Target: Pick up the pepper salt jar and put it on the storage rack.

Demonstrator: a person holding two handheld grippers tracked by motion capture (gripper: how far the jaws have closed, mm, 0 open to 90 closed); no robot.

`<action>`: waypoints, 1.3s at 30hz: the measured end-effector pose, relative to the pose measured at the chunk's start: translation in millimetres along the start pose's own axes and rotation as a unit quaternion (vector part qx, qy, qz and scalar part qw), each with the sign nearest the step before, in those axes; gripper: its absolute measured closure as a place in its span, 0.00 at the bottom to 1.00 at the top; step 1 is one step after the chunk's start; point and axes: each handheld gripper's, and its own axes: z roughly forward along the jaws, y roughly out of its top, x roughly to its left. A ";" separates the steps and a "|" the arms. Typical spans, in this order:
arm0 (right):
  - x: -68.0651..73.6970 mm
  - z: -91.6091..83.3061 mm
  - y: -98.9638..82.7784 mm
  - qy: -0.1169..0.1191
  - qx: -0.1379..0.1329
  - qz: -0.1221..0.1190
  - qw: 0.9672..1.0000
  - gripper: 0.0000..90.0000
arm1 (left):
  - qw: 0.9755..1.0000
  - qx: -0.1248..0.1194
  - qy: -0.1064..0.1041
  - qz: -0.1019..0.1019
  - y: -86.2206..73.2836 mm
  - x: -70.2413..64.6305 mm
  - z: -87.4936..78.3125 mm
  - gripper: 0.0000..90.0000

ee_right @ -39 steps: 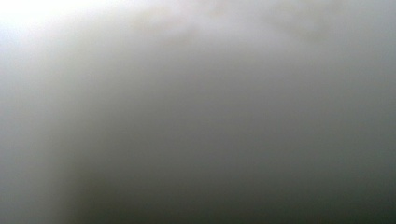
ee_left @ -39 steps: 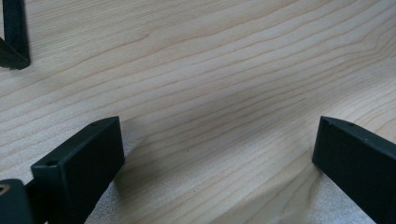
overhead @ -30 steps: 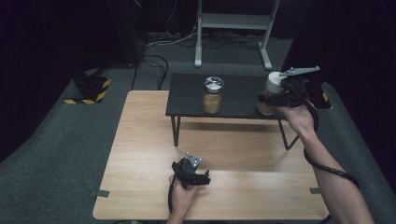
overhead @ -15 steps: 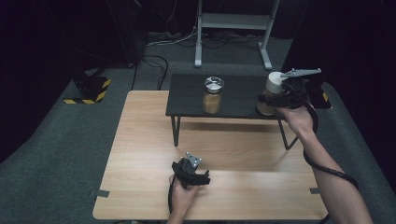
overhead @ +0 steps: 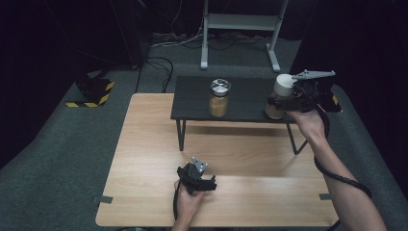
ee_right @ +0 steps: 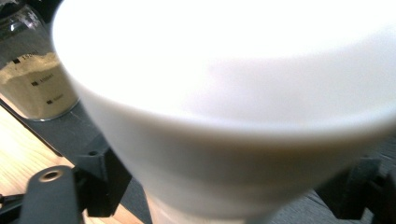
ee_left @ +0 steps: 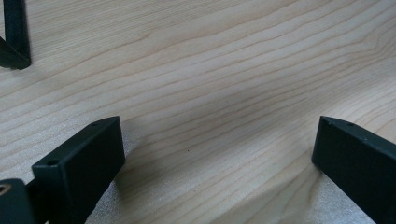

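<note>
Right gripper is sitting at the 3 o'clock end of the black shelf; its jaws have just been opening and are now flanking the white-lidded jar without pressing it. The jar is standing near the shelf's right edge, well apart from the steel-lidded jar at 12 o'clock. Left gripper is resting wide open and empty on the wooden table at 6 o'clock, with bare board around it.
</note>
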 end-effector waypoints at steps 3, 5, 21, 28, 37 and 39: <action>0.7 -2.8 -3.9 -0.006 -0.005 -0.002 1.000 0.13 | 1.000 0.000 0.000 0.000 -0.2 0.0 0.1 0.03; 1.0 -4.1 -5.8 -0.006 -0.008 0.000 1.000 0.12 | 1.000 0.000 0.000 0.000 -0.2 0.0 0.1 0.03; -4.4 -24.8 -46.8 -0.001 -0.030 -0.002 1.000 0.10 | 1.000 -0.001 0.000 -0.002 -0.3 -0.1 0.2 0.03; -2.2 -35.6 -64.7 -0.005 -0.026 -0.010 1.000 0.10 | 1.000 -0.001 0.000 -0.002 -0.3 -0.1 0.2 0.03; 0.8 -46.8 -93.2 -0.001 -0.032 -0.012 0.999 0.10 | 1.000 -0.003 0.000 -0.002 -0.8 -0.2 0.5 0.03; 2.1 -48.9 -100.8 0.002 -0.033 -0.011 0.999 0.10 | 1.000 -0.003 0.000 -0.001 -0.6 -0.1 0.4 0.03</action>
